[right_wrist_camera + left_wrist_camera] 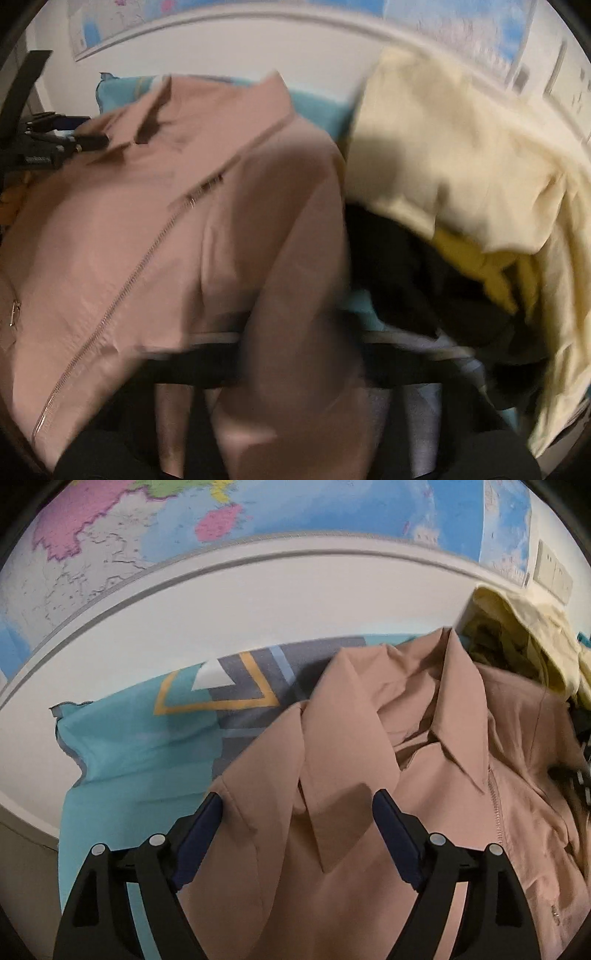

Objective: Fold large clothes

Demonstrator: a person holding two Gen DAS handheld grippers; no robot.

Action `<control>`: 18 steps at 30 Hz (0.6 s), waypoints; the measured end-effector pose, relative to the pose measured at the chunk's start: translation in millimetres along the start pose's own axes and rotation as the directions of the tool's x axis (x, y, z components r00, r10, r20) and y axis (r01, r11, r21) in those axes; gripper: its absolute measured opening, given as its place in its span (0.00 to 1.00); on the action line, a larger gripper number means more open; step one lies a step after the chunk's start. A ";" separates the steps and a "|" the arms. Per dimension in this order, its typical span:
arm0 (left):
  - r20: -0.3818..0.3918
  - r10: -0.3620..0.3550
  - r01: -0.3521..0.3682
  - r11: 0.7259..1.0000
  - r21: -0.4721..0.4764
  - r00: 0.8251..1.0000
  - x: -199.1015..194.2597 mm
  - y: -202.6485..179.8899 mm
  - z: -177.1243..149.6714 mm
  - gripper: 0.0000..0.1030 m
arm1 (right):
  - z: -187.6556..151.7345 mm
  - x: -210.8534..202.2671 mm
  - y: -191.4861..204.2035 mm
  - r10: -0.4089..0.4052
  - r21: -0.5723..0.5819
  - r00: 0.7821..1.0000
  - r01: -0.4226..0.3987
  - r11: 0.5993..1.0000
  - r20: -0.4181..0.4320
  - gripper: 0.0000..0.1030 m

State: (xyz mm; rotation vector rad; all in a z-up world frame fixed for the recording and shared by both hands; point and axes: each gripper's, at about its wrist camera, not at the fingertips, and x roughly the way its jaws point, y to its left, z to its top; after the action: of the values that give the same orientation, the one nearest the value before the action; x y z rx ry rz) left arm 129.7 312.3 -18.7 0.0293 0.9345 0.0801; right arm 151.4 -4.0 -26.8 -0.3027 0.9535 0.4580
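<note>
From your left wrist camera, the far left shows a teal patterned sheet [122,753] spread under everything, with a white headboard-like panel [258,602] curving behind it and a wall map [147,528] above that. Your left gripper [297,805] has its jaws spread wide, the two dark blue pads apart on either side of the shoulder and lapel of the pink jacket [369,775], and neither pad presses the cloth. The jacket lies across the sheet with its collar turned up and its zip running down the right of that view. Further right, a pale yellow garment [524,635] is heaped just beside the jacket, with dark clothing under it. In your right wrist view, which is blurred, the left gripper shows at the far left edge by the collar. The pink jacket fills the left and middle, and a fold or sleeve of it rises from the bottom centre, where your right gripper [295,373] is closed; the fold appears pinched in it. The pale yellow garment sits at the right.
</note>
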 end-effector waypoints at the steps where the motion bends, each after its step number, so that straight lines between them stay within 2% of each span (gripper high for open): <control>1: 0.025 -0.027 0.028 1.000 -0.006 0.999 -12.3 3.8 -1.4 0.78 | 3.5 -8.4 -7.4 -0.004 0.016 1.000 0.003 1.000 0.030 0.02; 2: 0.045 -0.039 0.039 0.999 -0.007 0.998 -21.1 5.9 -3.2 0.78 | 9.2 -19.8 -17.4 -0.001 0.039 0.998 -0.001 0.999 0.066 0.02; 4: 0.099 -0.051 0.053 0.999 -0.010 0.994 -48.2 18.9 -10.6 0.78 | 23.4 -41.2 -45.6 0.057 0.141 0.990 -0.075 0.987 0.128 0.02; 6: 0.126 -0.048 0.052 0.998 -0.024 0.991 -67.0 33.4 -21.1 0.79 | 31.6 -46.1 -58.5 0.055 0.177 0.986 -0.082 0.981 0.157 0.02; 8: 0.132 -0.033 0.040 0.998 -0.046 0.991 -80.6 52.3 -40.5 0.79 | 33.4 -35.4 -59.0 0.014 0.184 0.991 -0.039 0.982 0.134 0.02; 11: 0.093 -0.025 0.030 0.998 -0.054 0.995 -84.2 68.6 -76.1 0.79 | 30.9 -13.1 -60.3 0.024 0.235 0.994 -0.048 0.971 0.104 0.05; 15: 0.043 -0.113 0.115 0.993 -0.037 0.993 -91.2 71.5 -127.5 0.79 | 18.3 -16.2 -56.1 0.003 0.259 0.994 -0.032 0.965 0.109 0.28; 18: 0.028 -0.142 0.142 0.990 -0.013 0.990 -98.5 61.0 -158.4 0.75 | -0.5 -31.5 -54.5 0.029 0.265 0.990 -0.065 0.962 0.138 0.43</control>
State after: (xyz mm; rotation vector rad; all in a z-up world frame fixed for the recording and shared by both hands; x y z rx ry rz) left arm -59.4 363.6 -30.1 -0.0500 0.9062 -0.0449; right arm 162.9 -58.9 1.9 -0.0028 0.8813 0.3815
